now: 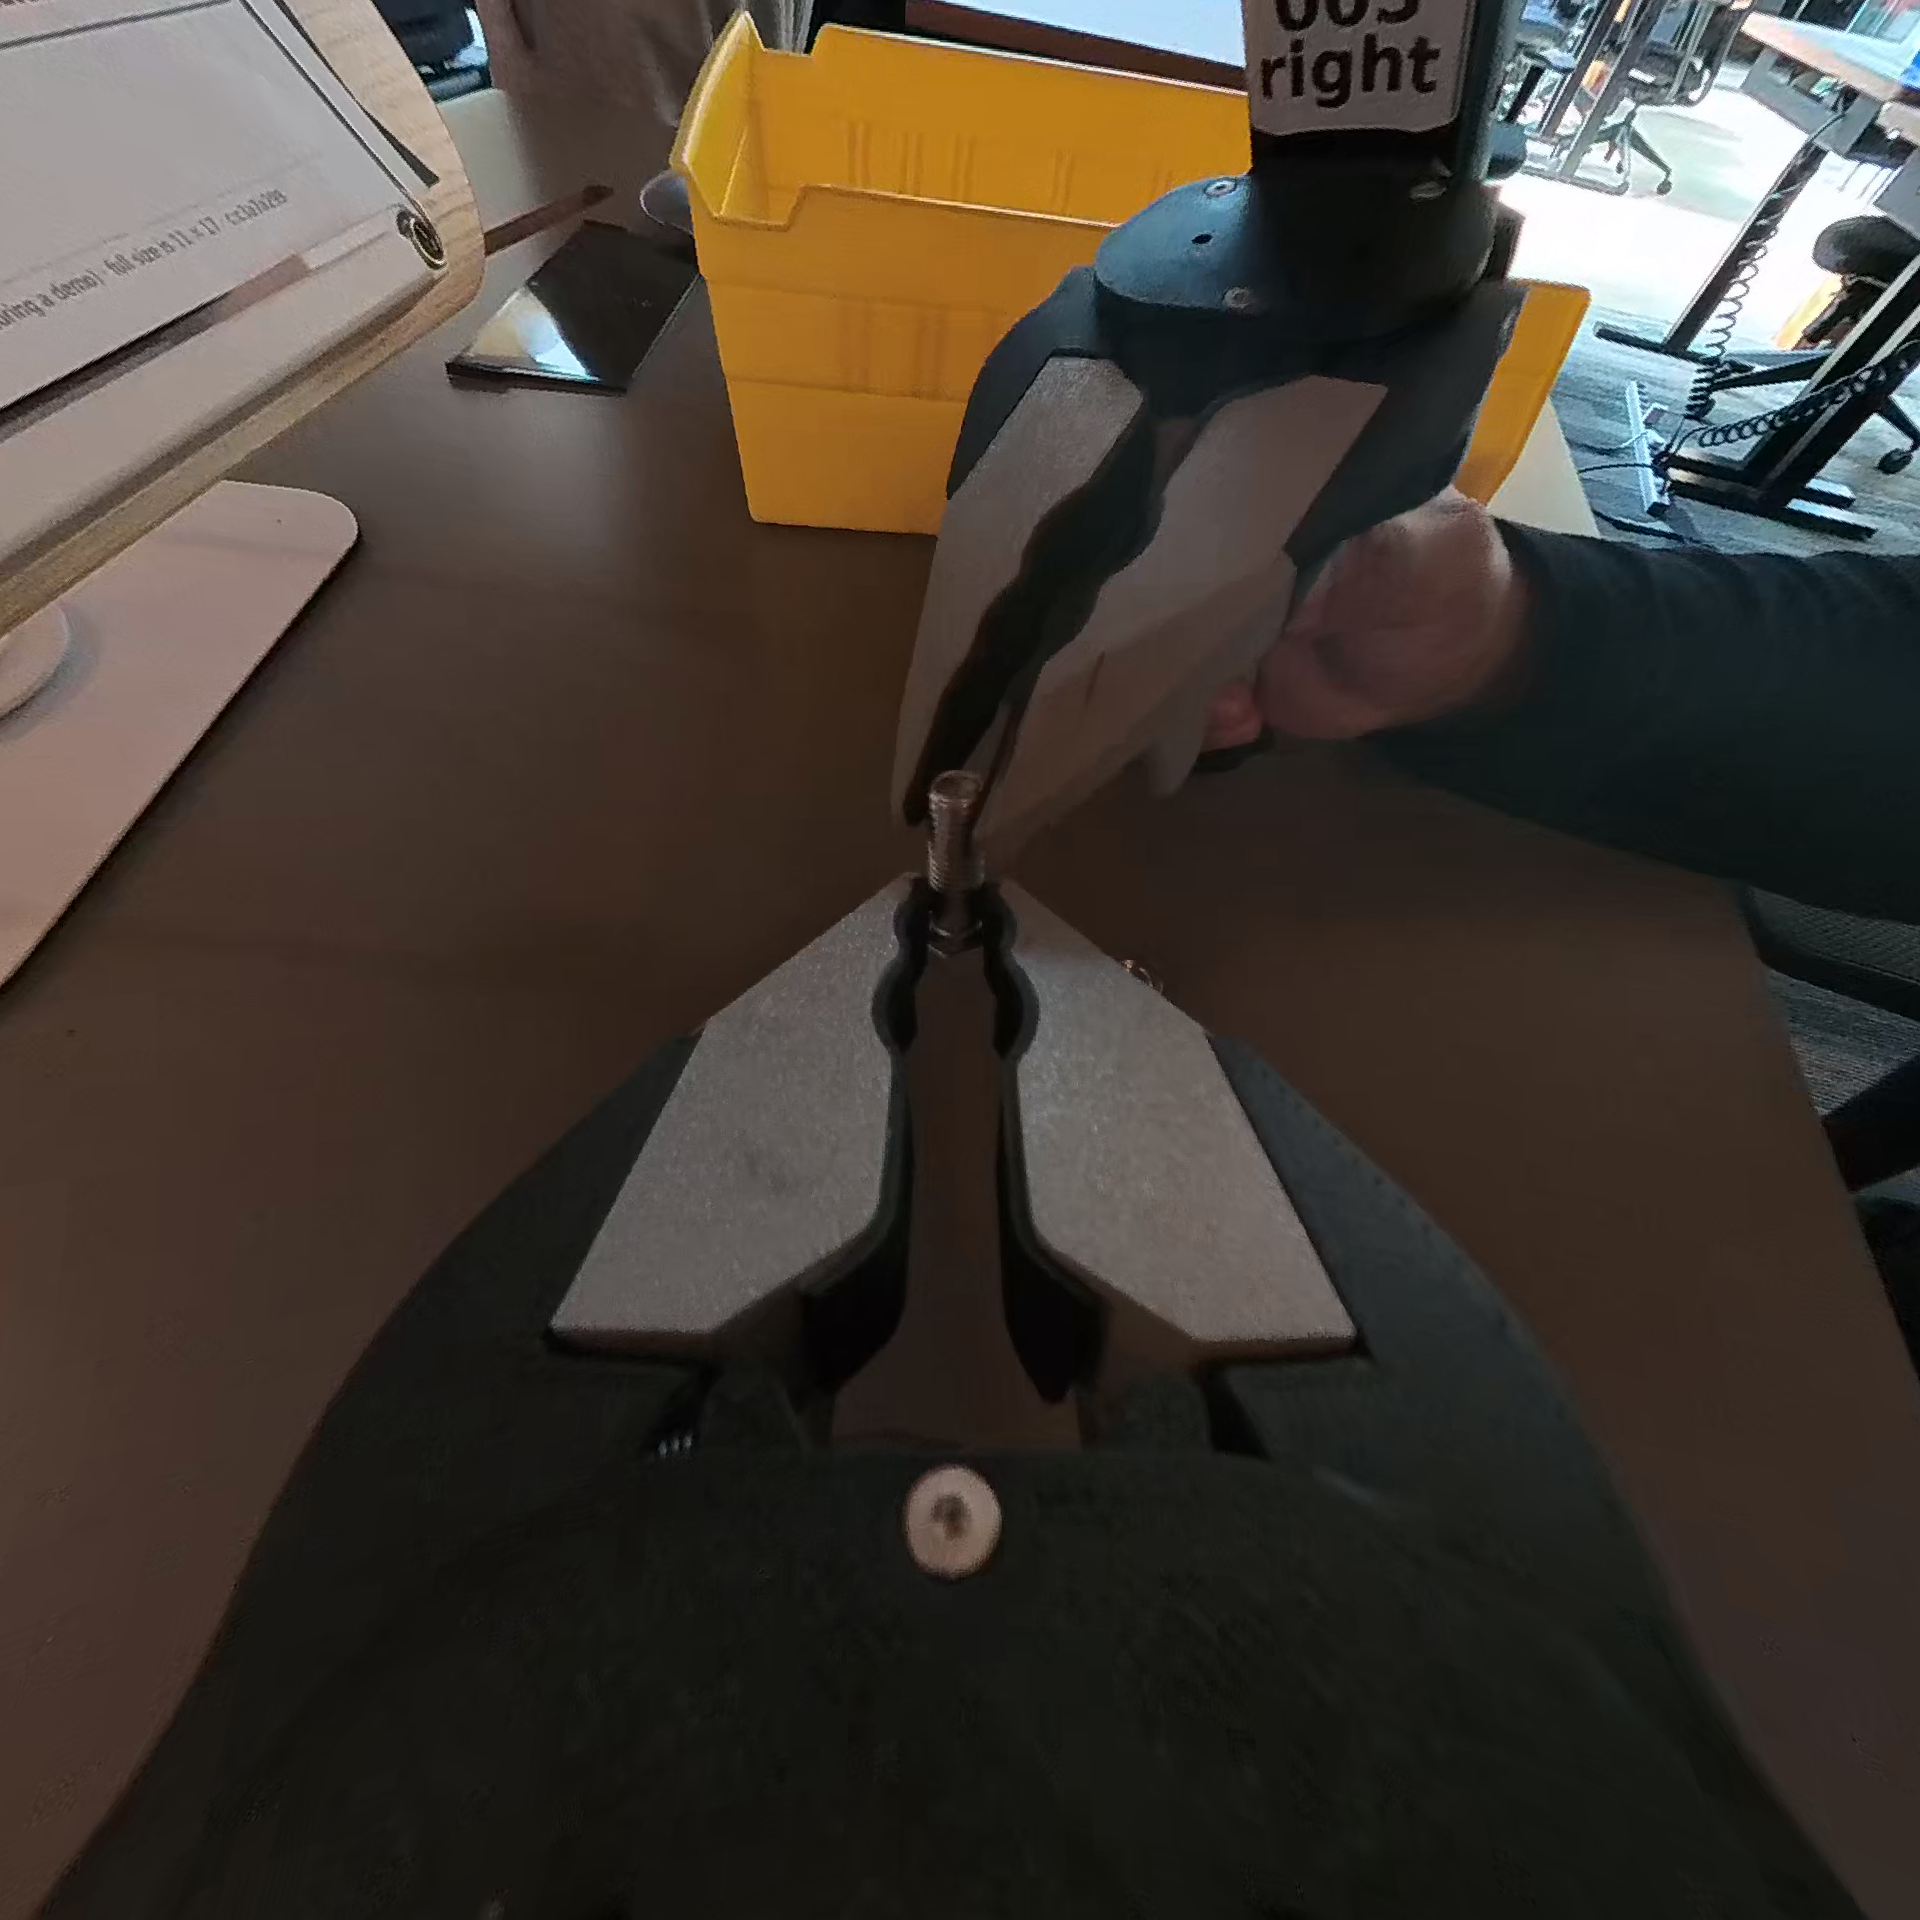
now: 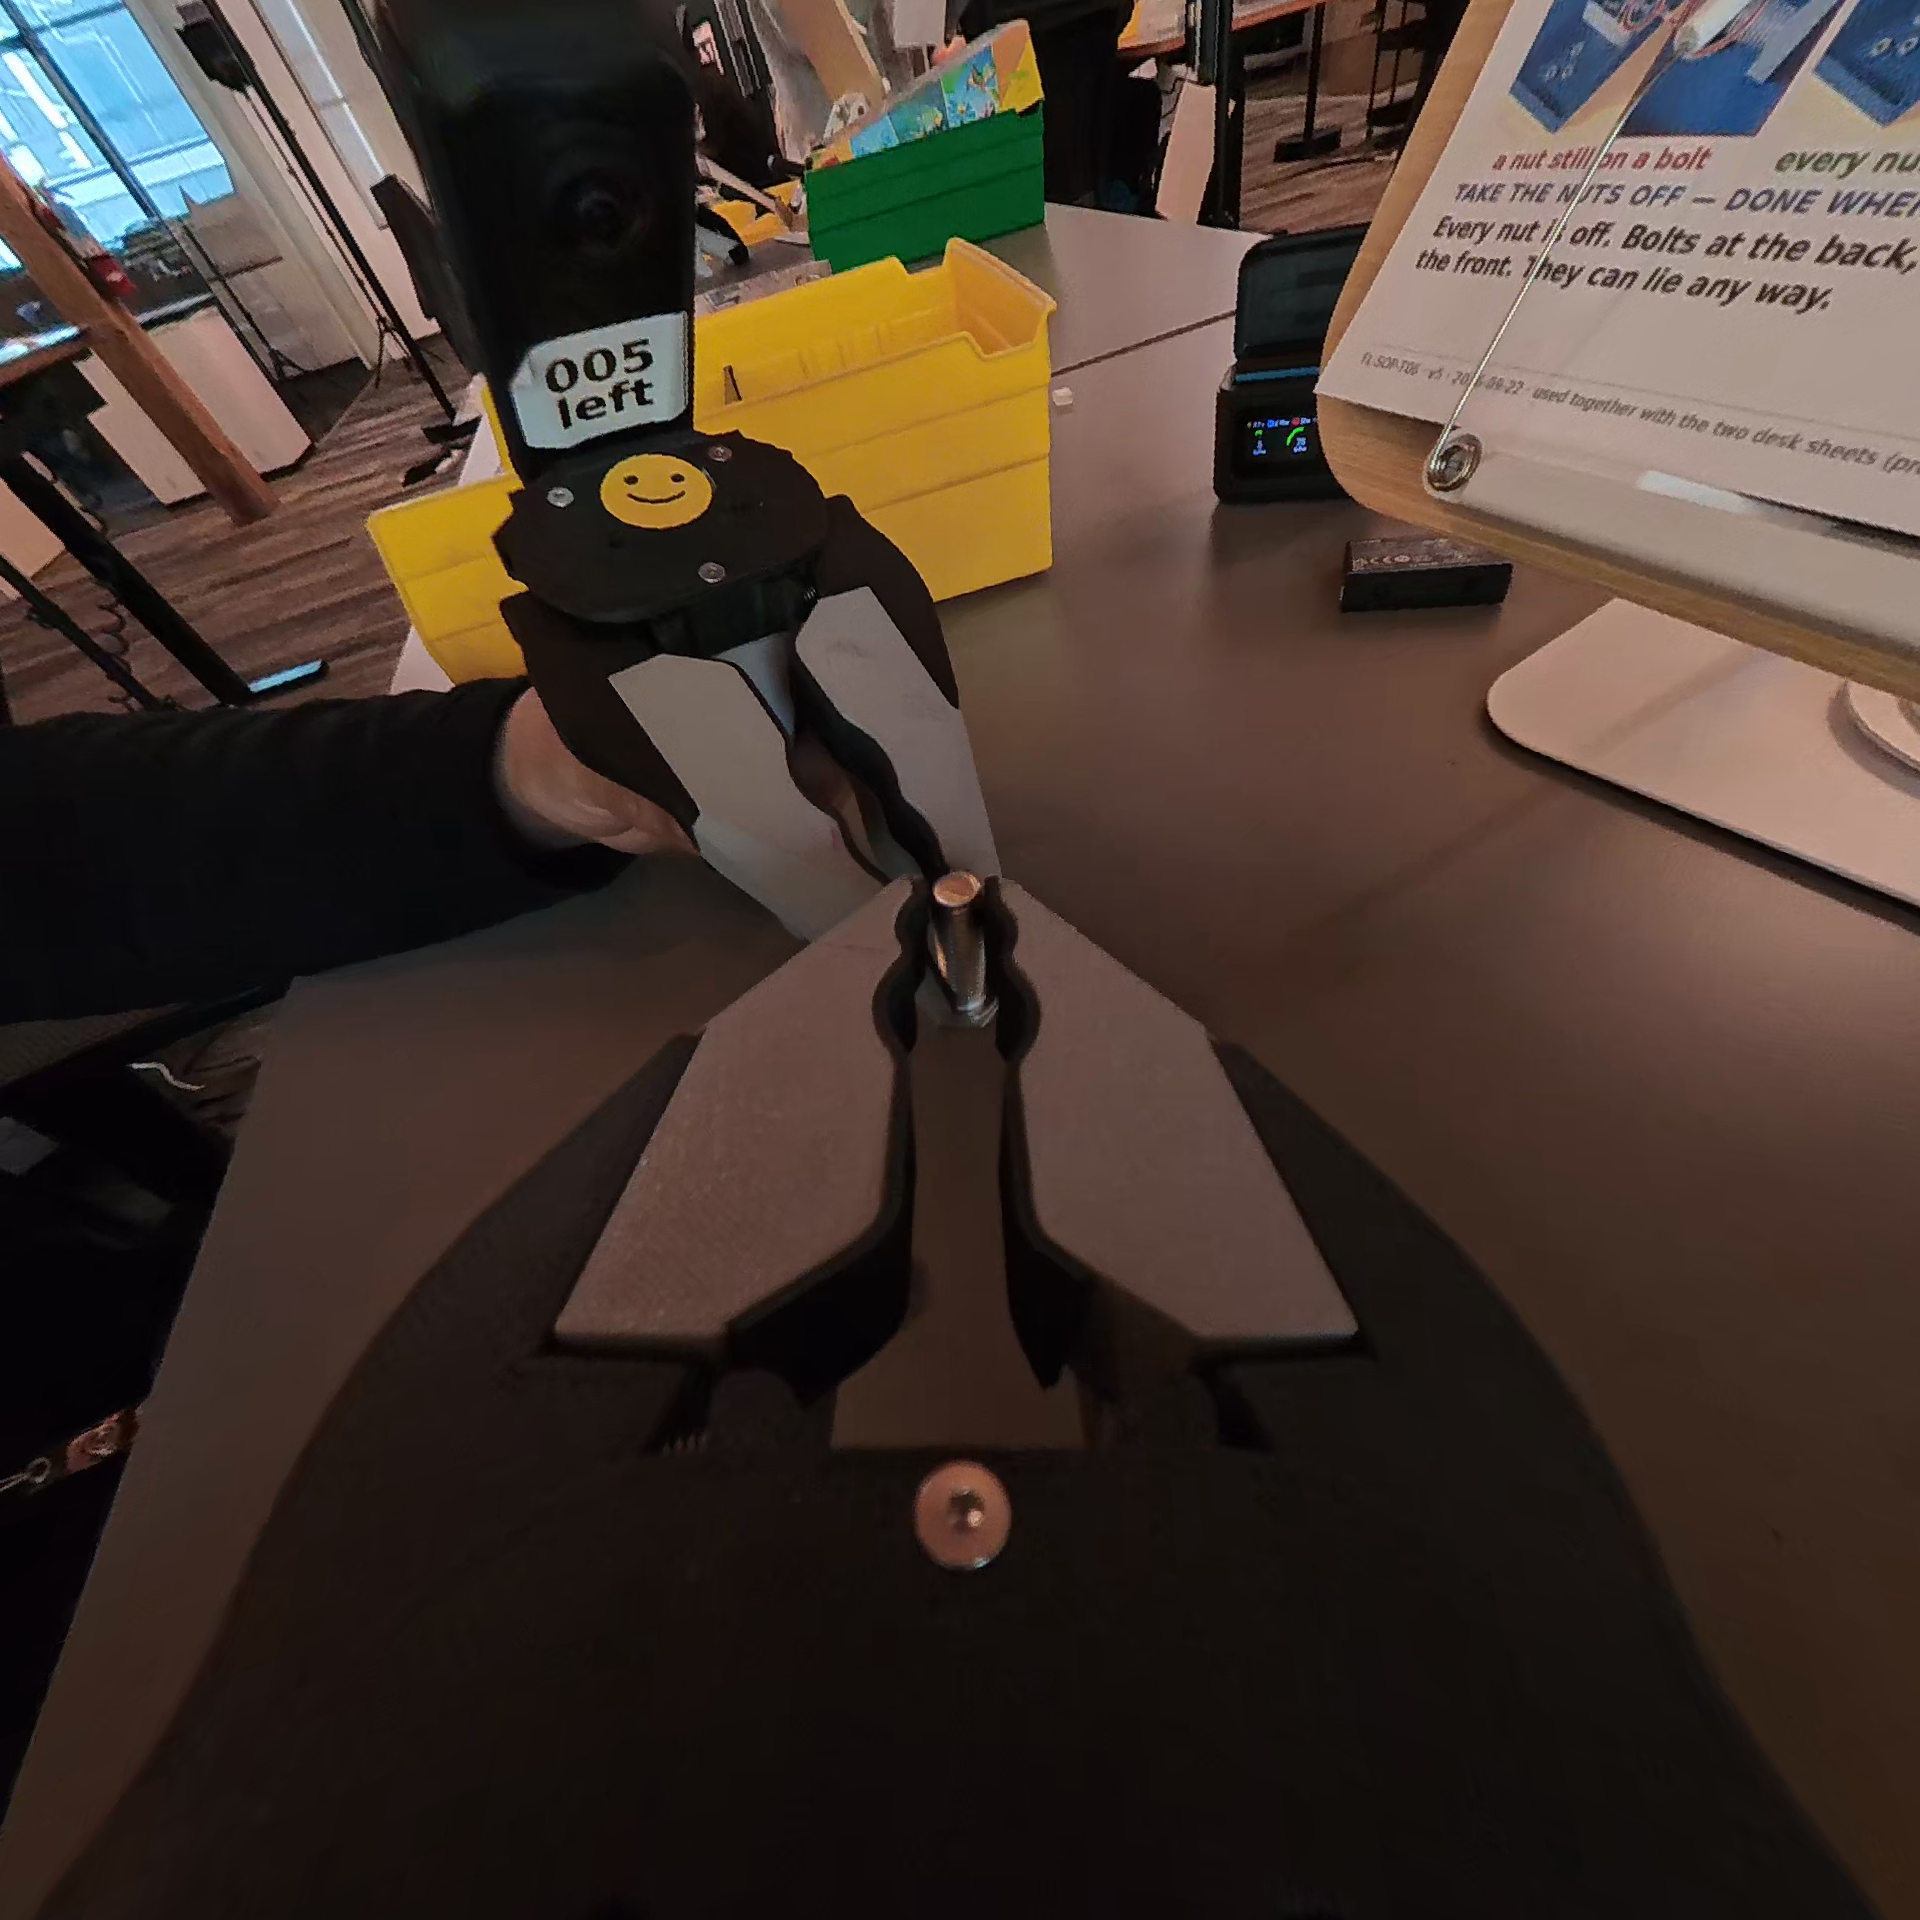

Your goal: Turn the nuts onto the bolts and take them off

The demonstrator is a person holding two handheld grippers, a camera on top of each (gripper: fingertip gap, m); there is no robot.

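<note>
Bolt and nut work happens over a big dark table [image 1: 416, 727] that fills most of both views. Next in size is a yellow bin [image 1: 883, 312] at the top middle of the left wrist view, and it also sits at the upper left middle of the right wrist view. A wooden stand with a paper sheet [image 2: 1662, 260] fills the upper right of the right wrist view. The left gripper [image 1: 953, 940] reaches up from the bottom of its view, and its two grey fingers are squeezed onto the lower end of the bolt [image 1: 951, 842], where a nut [image 1: 951, 943] seems to sit. The right gripper [image 2: 956, 961] comes up from the bottom of its own view and is squeezed onto the smooth other end of the same bolt. A hand [image 1: 1392, 623] in a dark sleeve holds that gripper at the middle right of the left wrist view. The bolt is in the middle of both views, up off the table, held between the two grippers.
</note>
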